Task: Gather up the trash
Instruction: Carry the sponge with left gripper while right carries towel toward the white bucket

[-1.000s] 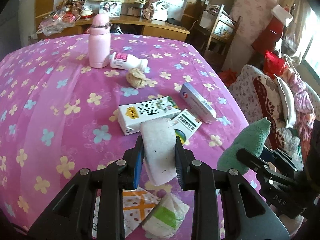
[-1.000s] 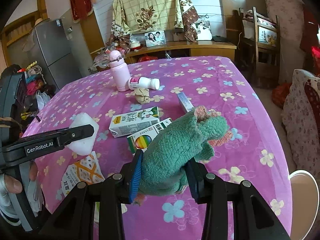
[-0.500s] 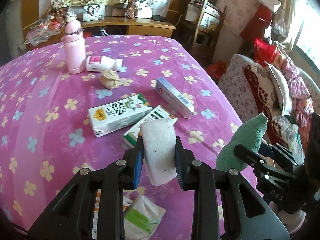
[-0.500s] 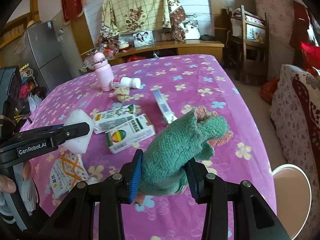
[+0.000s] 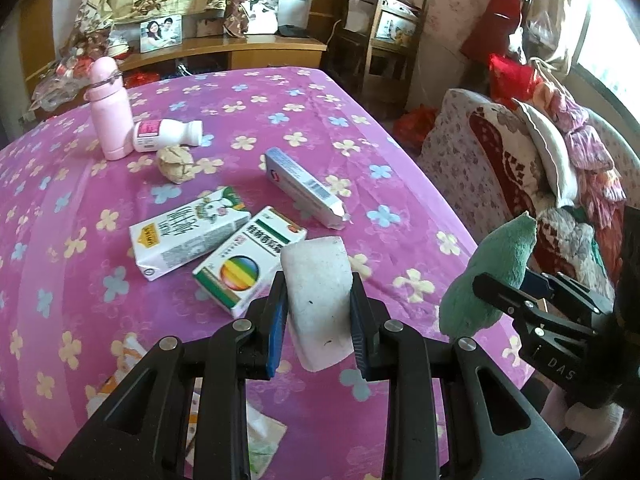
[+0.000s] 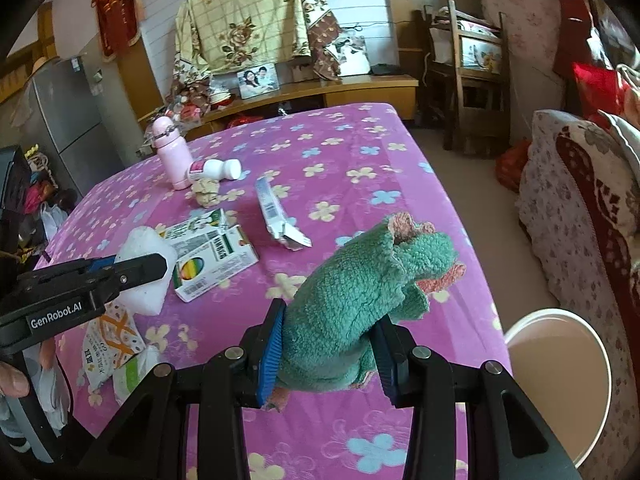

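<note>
The left tool [image 5: 318,316] is squeezing a light, squashy white sponge [image 5: 318,280] by its sides; the right tool [image 6: 326,350] is pinching a soft green cloth [image 6: 360,292].

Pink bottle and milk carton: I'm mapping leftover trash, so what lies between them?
A crumpled paper ball lies between the pink bottle and the milk carton, clearest in the left wrist view.

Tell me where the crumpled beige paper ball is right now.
In the left wrist view the crumpled paper ball lies on the purple floral tablecloth, just in front of the toppled white bottle beside the pink flask.
</note>
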The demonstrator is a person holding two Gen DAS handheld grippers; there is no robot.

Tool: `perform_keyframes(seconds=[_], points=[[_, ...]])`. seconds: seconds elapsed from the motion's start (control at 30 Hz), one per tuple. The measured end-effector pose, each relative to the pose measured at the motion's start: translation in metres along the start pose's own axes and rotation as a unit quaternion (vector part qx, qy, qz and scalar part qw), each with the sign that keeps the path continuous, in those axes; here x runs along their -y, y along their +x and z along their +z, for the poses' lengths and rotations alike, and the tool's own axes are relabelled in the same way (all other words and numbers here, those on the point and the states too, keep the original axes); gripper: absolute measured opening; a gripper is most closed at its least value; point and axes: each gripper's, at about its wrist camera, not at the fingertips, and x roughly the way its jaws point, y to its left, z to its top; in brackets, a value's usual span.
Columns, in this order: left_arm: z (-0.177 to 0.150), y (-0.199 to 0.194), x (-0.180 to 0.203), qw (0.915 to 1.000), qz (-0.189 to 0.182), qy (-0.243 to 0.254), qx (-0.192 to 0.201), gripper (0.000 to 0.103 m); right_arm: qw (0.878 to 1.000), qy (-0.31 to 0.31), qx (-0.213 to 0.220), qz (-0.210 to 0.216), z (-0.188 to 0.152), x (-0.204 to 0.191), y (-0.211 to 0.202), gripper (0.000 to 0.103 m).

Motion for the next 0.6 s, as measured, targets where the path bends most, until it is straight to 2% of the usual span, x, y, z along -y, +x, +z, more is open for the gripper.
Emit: perform_keyframes(seconds=[0.6], points=[[0.006,0.026,0.069,0.9983,-0.026,0.050,-0.015,0.026,0.999,0.034,0.001,-0.042,-0.013,0.063,-0.023,0.040]])
